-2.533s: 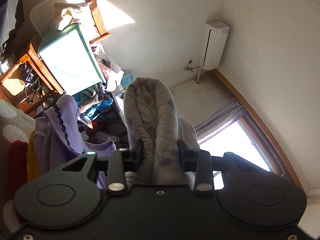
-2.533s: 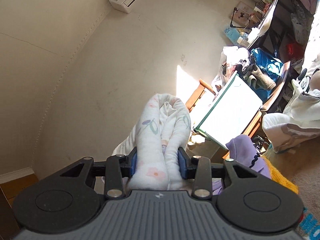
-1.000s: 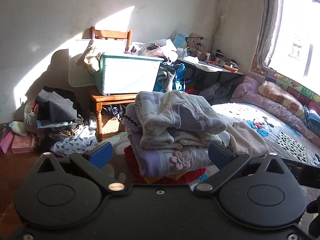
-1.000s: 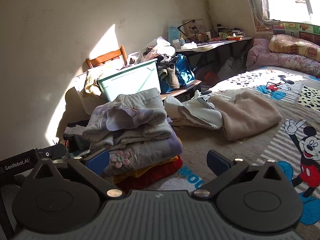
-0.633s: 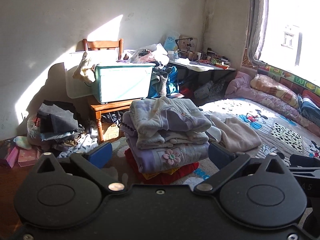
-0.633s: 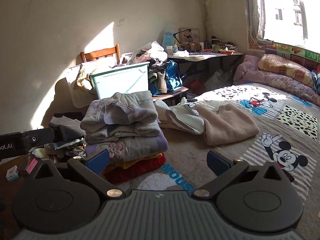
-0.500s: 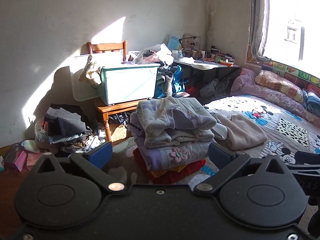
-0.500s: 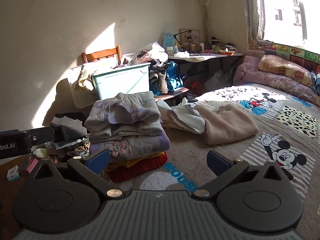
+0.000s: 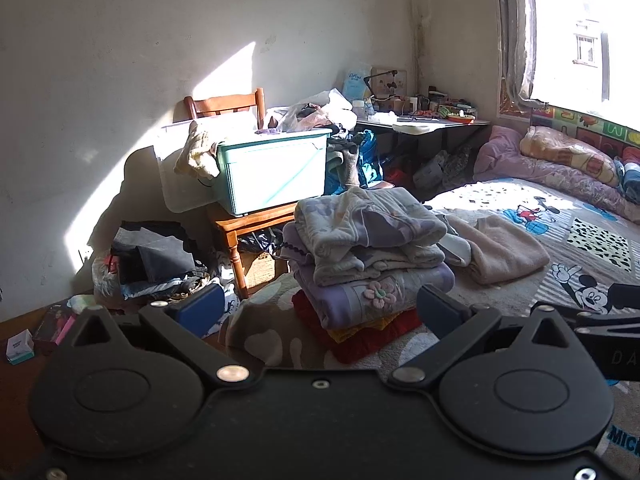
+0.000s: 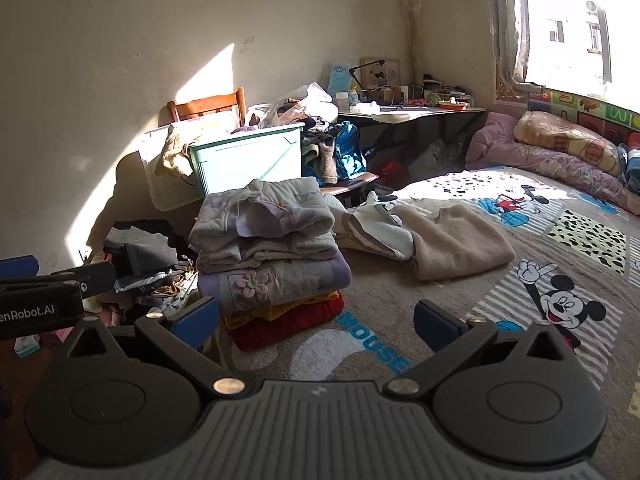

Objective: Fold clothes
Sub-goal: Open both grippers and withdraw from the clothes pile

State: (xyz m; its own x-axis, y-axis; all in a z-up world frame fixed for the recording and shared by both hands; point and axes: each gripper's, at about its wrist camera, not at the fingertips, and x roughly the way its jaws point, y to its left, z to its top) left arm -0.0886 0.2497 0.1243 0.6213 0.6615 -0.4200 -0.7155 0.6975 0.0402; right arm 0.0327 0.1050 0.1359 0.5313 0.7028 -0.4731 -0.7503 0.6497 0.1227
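Folding part done; both tools empty.
Left gripper [image 9: 318,307] and right gripper [image 10: 316,319] hang spread apart, short of the folded stack [image 10: 268,248] on the blanket; right of the stack, a beige garment [image 10: 448,240] lies unfolded.

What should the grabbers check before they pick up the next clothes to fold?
1. Left gripper empty and open: ok, its jaws stand wide apart with nothing between them.
2. Right gripper empty and open: ok, same.
3. Folded pile steady: ok, the layers sit level on the blanket, purple-patterned top piece flat.
4. Next garment in sight: ok, a beige fleece and a white-and-grey piece lie unfolded beside the pile.
5. Are those two separate pieces: cannot tell, they overlap.
6. Flat room to fold: ok, open blanket in front of the right gripper.
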